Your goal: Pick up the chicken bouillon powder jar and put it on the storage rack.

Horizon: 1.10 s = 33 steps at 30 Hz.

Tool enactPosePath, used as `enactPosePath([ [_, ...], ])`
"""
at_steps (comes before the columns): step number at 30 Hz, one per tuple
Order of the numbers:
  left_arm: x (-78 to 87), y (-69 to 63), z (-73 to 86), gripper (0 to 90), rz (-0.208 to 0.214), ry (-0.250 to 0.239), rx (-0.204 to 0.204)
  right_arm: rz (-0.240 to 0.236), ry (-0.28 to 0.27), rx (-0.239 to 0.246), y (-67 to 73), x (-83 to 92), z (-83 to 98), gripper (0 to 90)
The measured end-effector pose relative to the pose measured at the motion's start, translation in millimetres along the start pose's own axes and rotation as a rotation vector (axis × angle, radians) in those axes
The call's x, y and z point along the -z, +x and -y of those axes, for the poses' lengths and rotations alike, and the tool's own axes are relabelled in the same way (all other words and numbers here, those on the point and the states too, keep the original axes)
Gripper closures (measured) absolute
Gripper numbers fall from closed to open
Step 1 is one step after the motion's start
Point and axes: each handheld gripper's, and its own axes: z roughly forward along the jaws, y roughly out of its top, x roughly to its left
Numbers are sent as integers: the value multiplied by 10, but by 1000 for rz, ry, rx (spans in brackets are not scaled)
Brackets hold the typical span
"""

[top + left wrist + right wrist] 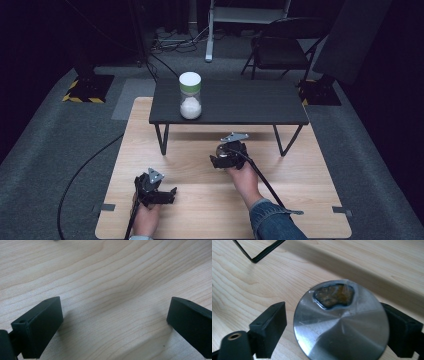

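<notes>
R claw point(334, 332) | jaws straddle round brushed-steel lid point(340, 325) on light wood tabletop point(300, 190), left pad not yet touching | centre lid, squeeze evenly, lift straight | L claw point(113, 322) open, empty, resting.

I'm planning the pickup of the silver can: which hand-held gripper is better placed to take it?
Right. The right hand-held gripper already straddles the can, one jaw against its side, the other just short. The left hand-held gripper hangs open over bare wood.

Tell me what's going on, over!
Left gripper open over bare table. Right gripper around a metal can, not tight. Nothing in the way.
</notes>
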Motion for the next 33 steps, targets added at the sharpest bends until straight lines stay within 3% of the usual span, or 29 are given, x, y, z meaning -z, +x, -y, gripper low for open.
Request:
enactPosePath([
  [14,0,0,0,4,0,0,0,40,29,13,52,-35,-28,304],
  [33,0,0,0,4,0,0,0,13,55,-7,22,-7,-93,312],
])
